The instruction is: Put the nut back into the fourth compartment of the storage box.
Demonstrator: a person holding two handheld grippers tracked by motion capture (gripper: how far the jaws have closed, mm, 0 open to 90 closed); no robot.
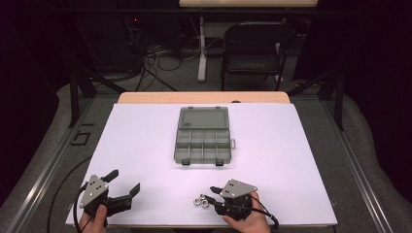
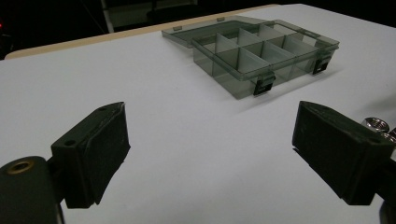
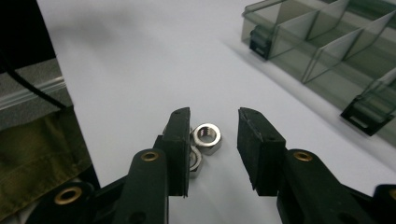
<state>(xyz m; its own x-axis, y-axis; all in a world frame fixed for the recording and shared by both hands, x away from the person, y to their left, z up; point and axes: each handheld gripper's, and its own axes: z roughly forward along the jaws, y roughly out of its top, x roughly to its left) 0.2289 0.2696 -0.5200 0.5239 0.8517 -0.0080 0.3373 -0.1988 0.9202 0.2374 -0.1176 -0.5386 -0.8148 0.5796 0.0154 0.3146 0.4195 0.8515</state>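
My right gripper [image 3: 214, 122] sits open over the nuts [image 3: 207, 138] near the table's front edge; small, hard, slippery, I'd pinch across the flats.

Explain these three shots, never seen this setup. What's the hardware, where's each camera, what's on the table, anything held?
There is no robot arm. A person's hands work two handheld tools with two black jaws each: the left gripper and the right gripper.

The high view comes from a fixed camera above the person's side, looking forward and down. The two gripper views come from a camera riding on each tool, looking along its own jaws.

On the white table surface lies a smoky translucent plastic organizer box, its lid open and its visible compartments empty. Near the front edge sits a small cluster of shiny steel hex nuts.

Nothing is held. The left gripper's jaws stand wide apart over bare table. The right gripper's jaws are open, right at the nuts, one nut showing in the gap between them, not yet closed on it.
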